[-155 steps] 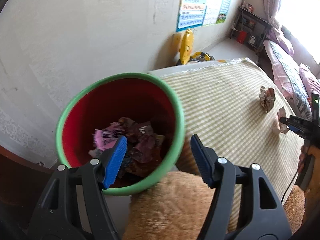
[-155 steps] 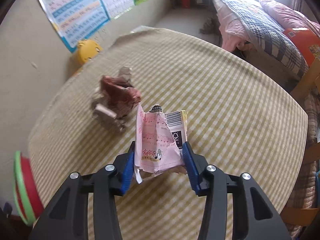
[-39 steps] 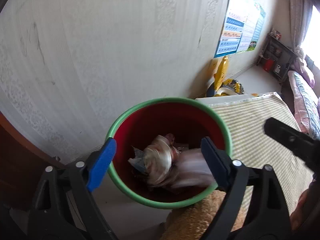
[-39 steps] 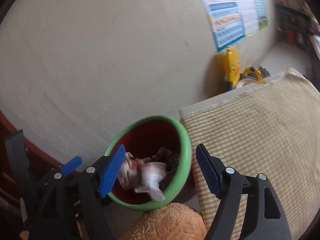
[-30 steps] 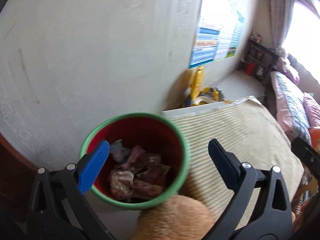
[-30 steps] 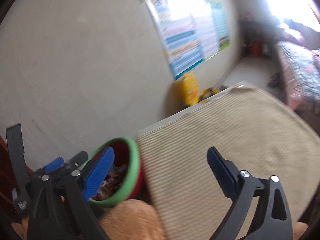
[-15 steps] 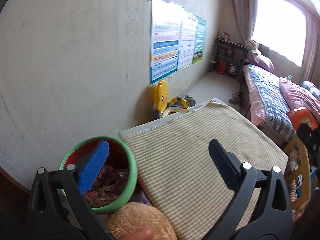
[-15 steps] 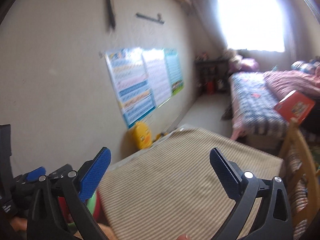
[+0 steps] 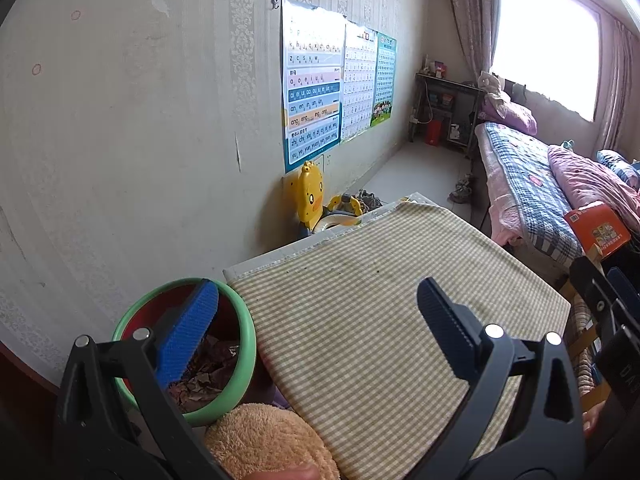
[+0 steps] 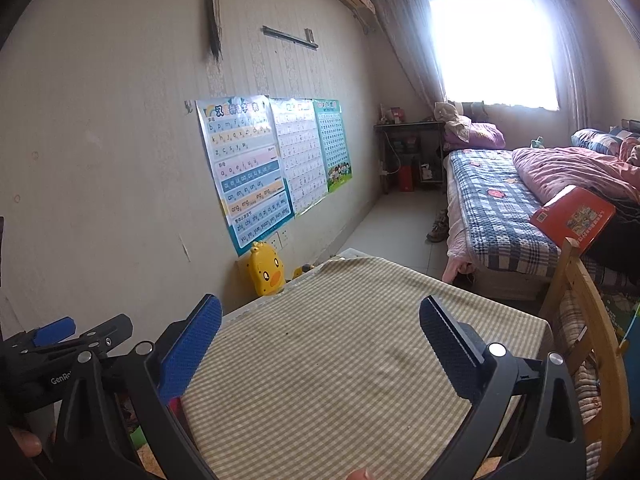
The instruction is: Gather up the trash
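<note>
A red bin with a green rim (image 9: 245, 354) stands at the table's left corner, holding crumpled wrappers (image 9: 208, 376). My left gripper (image 9: 320, 320) hangs open above the bin's edge and the checked tablecloth (image 9: 372, 304), its left pad over the bin. The right gripper (image 10: 320, 332) is open and empty above the tablecloth (image 10: 340, 360), which shows no trash. The left gripper's body (image 10: 60, 344) shows at the left edge of the right wrist view. The right gripper's body (image 9: 608, 304) appears at the right edge of the left wrist view.
A tan plush toy (image 9: 264, 440) sits beside the bin at the table's near edge. A yellow duck-shaped toy (image 10: 266, 268) leans on the wall beyond the table. A wooden chair (image 10: 588, 340) stands on the right, with a bed (image 10: 500, 208) behind it. Posters (image 10: 256, 168) hang on the wall.
The right gripper let its pink wrapper drop into the bin. Both grippers then lifted and tilted up from the bin toward the room, and now stay open and empty.
</note>
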Demonstrator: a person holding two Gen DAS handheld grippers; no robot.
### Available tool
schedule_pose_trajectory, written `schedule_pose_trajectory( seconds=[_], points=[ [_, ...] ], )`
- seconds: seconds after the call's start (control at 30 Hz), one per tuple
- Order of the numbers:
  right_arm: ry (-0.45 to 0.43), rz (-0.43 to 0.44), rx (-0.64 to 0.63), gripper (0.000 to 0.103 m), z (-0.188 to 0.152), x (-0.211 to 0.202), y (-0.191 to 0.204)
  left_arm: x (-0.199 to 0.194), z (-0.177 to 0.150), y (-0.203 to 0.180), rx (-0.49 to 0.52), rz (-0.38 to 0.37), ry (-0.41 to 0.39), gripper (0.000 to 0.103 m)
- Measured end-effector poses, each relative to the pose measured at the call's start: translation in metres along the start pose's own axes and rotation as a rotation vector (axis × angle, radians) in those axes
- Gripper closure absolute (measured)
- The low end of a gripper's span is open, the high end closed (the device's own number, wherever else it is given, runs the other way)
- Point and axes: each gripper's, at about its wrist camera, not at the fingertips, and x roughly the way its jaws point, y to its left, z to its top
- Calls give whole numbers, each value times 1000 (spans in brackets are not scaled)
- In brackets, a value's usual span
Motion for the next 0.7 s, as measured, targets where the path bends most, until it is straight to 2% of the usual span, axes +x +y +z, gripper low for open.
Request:
schedule_pose_trajectory(
  seconds=[0.27,0.43,0.5,0.6,0.67,0.7],
  points=[
    [38,-5,15,7,-3,8,-2,3,-2,-3,7,-12,6,5],
    [149,-42,30,7,-18,40,-16,13,-9,1,-1,-45,48,5],
    [211,-82,51,7,-29,65,-34,20,-15,5,9,-37,72,5],
    [328,-229,111,7,-56,122,-84,31,-27,16,-4,-38,126,5],
    [370,-304,124,7,-69,151,-111,34,-34,26,-17,-18,137,5],
    [370,-304,124,7,-69,151,-111,34,-38,33,-25,-8,136,5]
  ],
)
